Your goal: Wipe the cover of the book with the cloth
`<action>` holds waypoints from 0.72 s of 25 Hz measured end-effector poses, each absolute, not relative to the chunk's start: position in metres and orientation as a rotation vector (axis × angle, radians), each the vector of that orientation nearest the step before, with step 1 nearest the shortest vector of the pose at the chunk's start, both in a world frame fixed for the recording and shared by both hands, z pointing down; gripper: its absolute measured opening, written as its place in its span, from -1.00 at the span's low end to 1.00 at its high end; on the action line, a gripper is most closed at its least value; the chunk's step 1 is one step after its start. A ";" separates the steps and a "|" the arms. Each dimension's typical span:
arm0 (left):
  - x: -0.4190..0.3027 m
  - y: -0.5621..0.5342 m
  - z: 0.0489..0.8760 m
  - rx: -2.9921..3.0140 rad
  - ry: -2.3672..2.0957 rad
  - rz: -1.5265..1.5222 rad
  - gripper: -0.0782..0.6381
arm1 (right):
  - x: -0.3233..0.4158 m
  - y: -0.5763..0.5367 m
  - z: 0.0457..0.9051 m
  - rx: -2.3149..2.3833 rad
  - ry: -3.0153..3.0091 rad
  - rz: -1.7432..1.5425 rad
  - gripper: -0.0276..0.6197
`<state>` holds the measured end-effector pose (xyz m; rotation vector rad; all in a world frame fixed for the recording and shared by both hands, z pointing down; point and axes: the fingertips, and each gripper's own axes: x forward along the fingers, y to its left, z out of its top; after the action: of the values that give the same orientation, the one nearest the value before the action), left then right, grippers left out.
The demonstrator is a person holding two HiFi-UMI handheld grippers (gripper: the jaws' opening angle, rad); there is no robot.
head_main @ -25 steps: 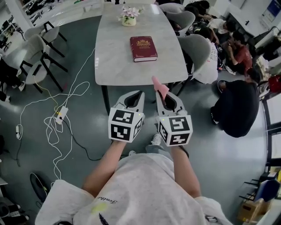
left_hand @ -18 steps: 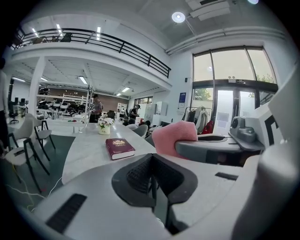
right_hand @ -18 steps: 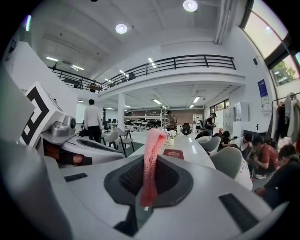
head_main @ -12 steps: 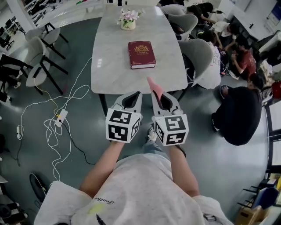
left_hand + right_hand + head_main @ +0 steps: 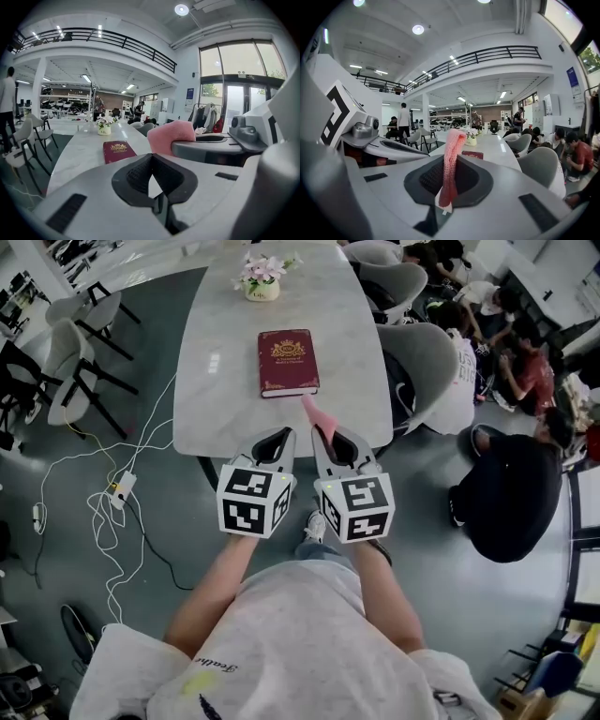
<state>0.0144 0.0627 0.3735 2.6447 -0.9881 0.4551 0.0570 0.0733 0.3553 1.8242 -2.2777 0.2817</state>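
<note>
pink cloth (image 5: 317,414), book (image 5: 287,363), flowerpot (image 5: 262,279) beyond, chairs (image 5: 424,357) alongside

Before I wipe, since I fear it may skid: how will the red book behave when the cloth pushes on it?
The book looks like a thick hardcover, so probably stiff and fairly heavy. It lies flat on the smooth, glossy table, so it may slide under sideways strokes. Tipping seems unlikely.

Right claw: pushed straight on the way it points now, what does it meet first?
Probably the red book, lying on the table just ahead. The pink cloth clamped in the right claw sticks out in front, so it would touch first. Height above the tabletop is unclear.
</note>
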 end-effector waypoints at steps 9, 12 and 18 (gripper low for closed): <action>0.064 0.011 0.389 2.599 -1.025 0.487 -0.76 | 0.104 0.024 0.368 1.764 -2.300 0.314 -0.85; 0.080 -0.004 0.394 2.587 -1.038 0.498 -0.76 | 0.119 0.008 0.372 1.746 -2.310 0.321 -0.85; 0.101 -0.033 0.402 2.554 -1.086 0.502 -0.76 | 0.141 -0.023 0.380 1.680 -2.336 0.327 -0.85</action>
<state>0.1011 -0.0335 0.4024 2.5545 -1.0862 0.5020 0.1407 -0.0227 0.3801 1.6801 -2.3356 0.3271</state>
